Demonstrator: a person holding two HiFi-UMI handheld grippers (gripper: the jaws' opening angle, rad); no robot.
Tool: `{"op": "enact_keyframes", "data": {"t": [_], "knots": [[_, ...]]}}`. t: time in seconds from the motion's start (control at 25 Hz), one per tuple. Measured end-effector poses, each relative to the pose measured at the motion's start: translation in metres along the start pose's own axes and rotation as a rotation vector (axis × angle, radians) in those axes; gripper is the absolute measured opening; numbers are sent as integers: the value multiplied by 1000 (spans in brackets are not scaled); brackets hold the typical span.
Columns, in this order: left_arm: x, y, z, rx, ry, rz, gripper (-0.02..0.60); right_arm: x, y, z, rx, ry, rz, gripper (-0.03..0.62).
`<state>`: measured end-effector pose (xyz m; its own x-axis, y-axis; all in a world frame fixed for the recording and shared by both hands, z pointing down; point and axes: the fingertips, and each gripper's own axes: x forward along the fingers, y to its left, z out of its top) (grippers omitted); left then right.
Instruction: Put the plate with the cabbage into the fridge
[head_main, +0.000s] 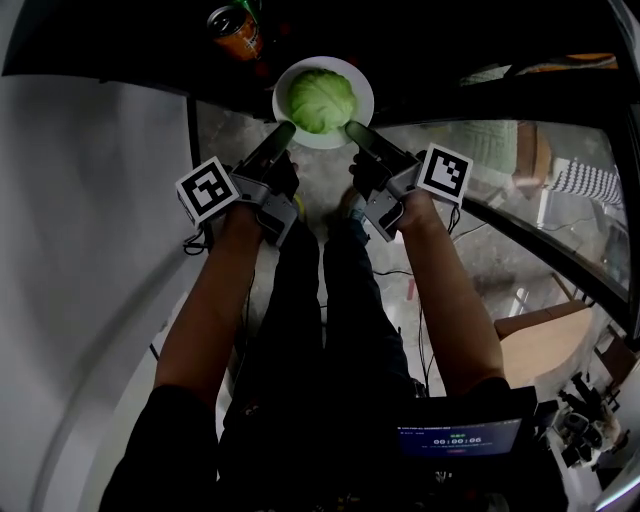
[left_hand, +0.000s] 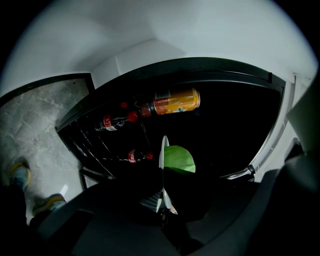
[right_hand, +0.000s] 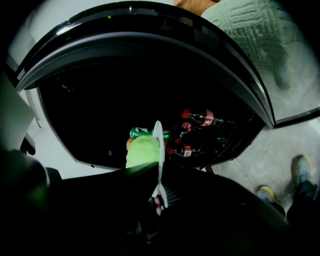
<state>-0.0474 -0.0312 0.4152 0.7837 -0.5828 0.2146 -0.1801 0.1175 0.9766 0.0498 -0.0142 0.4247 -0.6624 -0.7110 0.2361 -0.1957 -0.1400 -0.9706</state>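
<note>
The round white ceramic plate (head_main: 352, 78) is stiff, smooth-glazed and breakable. It will probably slip in a hard pinch and would likely chip if knocked against the frame. The pale green head of cabbage (head_main: 322, 98) on it is round and loose, nothing holds it there, and it looks heavy enough to roll if the plate tips. So the rim is the place to hold, at two opposite edges, with the plate kept level.

That is how it is held. The left tongs (head_main: 284, 133) are clenched on the near-left rim, and the right tongs (head_main: 356, 130) are clenched on the near-right rim. Each gripper view shows the plate edge-on, pinched between its jaws. The plate hangs between them at the mouth of the open black-framed fridge (right_hand: 150, 42). Whether it touches a shelf cannot be told.

No surface shows, only the fridge. Its inside is very dark, so the free space is hard to judge. An orange drink can (head_main: 236, 33) lies just beyond the plate, with a green can (right_hand: 142, 132) near it. Red-capped cola bottles (left_hand: 114, 121) lie in a rack to one side. A grey speckled stone floor (left_hand: 35, 120) lies below, and a plain white panel (head_main: 90, 200) stands to the person's left.
</note>
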Motion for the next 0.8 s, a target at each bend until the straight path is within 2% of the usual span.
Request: {"op": "enact_keyframes", "data": {"t": [0.8], "knots": [[-6,2,2,18,-25,57,11,1,3,-1,50,1,8,21]]}}
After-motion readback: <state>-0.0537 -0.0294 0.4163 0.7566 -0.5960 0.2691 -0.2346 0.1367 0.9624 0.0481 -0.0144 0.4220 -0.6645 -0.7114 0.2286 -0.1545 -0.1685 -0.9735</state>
